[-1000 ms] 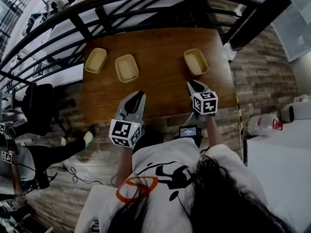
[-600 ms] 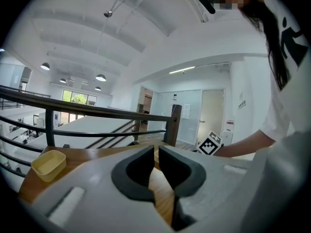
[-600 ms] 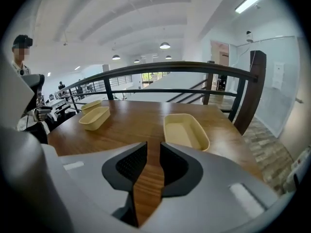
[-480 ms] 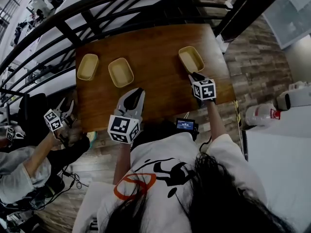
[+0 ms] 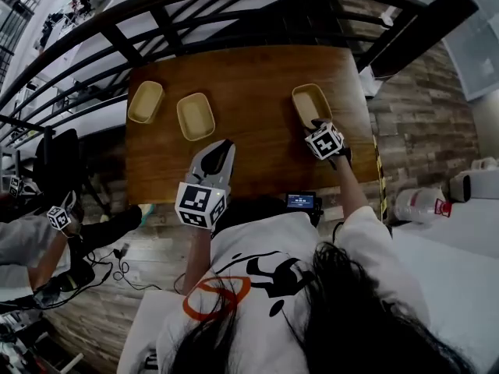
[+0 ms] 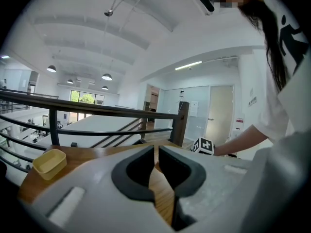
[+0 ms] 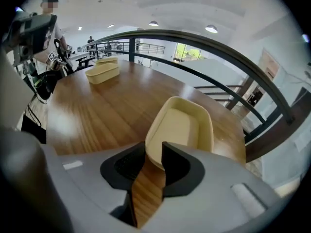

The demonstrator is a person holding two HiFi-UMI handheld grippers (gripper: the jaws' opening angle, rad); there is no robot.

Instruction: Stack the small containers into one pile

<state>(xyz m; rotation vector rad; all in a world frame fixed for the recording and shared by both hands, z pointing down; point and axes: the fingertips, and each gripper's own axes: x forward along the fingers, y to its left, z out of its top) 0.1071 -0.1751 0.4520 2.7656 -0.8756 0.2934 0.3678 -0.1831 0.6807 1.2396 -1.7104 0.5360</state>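
The right gripper (image 5: 317, 125), jaws just opened and apart, straddles the near rim of the right-hand container (image 5: 309, 102) on the wooden counter (image 5: 249, 72). The left gripper (image 5: 224, 145), jaws nearly together and empty, hangs near the middle container (image 5: 195, 116) and the left-hand container (image 5: 146, 101).

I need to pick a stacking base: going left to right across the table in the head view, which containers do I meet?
left container → middle container → right container

Likely office mezzanine: railing (image 7: 209, 41), pendant lamps (image 6: 107, 76)
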